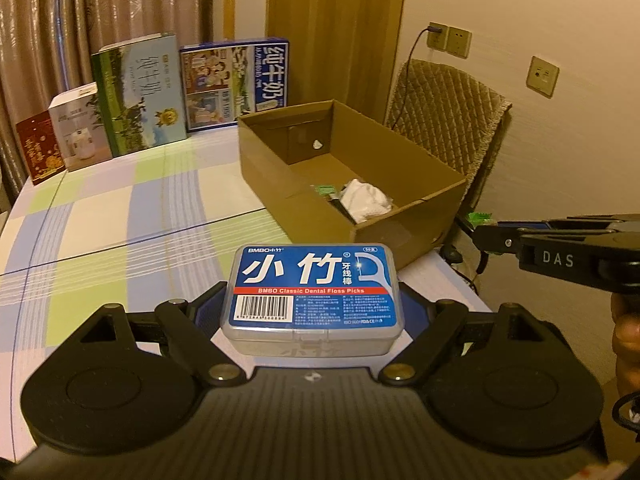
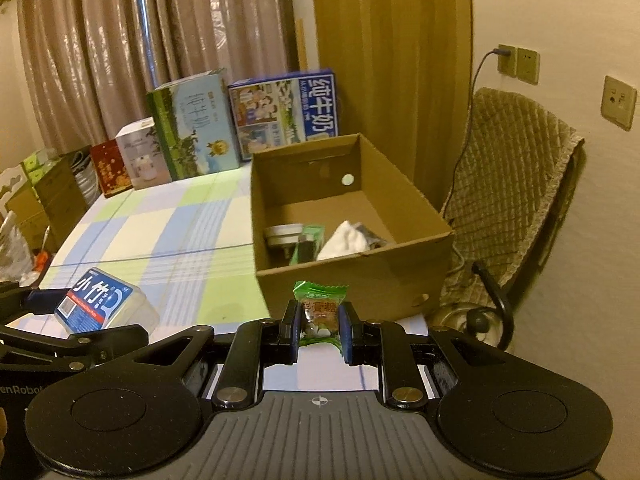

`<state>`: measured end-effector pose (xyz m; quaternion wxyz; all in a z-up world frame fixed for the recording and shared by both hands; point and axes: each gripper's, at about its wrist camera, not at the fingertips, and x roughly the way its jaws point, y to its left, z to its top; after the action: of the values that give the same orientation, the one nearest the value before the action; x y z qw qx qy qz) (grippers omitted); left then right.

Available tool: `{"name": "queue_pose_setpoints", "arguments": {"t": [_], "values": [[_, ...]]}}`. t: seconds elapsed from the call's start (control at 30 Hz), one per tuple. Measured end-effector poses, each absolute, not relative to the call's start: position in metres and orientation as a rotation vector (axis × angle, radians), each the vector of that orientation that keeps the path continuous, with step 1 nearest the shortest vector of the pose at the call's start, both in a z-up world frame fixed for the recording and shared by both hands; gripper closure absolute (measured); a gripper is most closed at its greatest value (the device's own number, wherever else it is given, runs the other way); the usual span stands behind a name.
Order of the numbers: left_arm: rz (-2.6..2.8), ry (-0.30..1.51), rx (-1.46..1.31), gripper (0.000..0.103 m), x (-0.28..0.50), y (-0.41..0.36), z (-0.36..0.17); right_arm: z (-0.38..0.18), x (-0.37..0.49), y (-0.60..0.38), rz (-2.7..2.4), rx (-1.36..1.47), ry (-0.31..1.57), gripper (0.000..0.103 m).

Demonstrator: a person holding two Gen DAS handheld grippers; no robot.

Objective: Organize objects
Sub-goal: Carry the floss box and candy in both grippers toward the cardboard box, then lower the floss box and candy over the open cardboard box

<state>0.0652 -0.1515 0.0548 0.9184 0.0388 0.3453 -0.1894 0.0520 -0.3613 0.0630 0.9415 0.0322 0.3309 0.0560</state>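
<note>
A clear floss-pick box [image 1: 314, 298] is clamped between the fingers of the left gripper [image 1: 314, 304], held just in front of the open cardboard box [image 1: 420, 216] on the checked tablecloth [image 1: 120, 216]. A green-wrapped candy [image 2: 320, 312] is pinched upright in the right gripper [image 2: 320, 330], just before the cardboard box's near wall. Inside that box, a crumpled white tissue [image 2: 346, 240], a green packet [image 2: 308, 240] and a white round item [image 2: 284, 234] are seen; milk cartons [image 1: 236, 80] are lined up behind it.
</note>
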Motion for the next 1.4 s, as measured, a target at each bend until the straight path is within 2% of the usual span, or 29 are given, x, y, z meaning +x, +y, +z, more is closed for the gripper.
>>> {"name": "queue_pose_setpoints", "arguments": {"t": [0.93,1.4], "values": [[-0.451,0.724,0.094,0.020,0.093,-0.195,0.057,0.063,0.067,-0.386,0.081,0.063,0.683,0.086],[-0.460,0.729,0.082,0.020,0.121,-0.204,0.057,0.068,0.101,-0.395,0.093,0.050,0.687,0.086]]}}
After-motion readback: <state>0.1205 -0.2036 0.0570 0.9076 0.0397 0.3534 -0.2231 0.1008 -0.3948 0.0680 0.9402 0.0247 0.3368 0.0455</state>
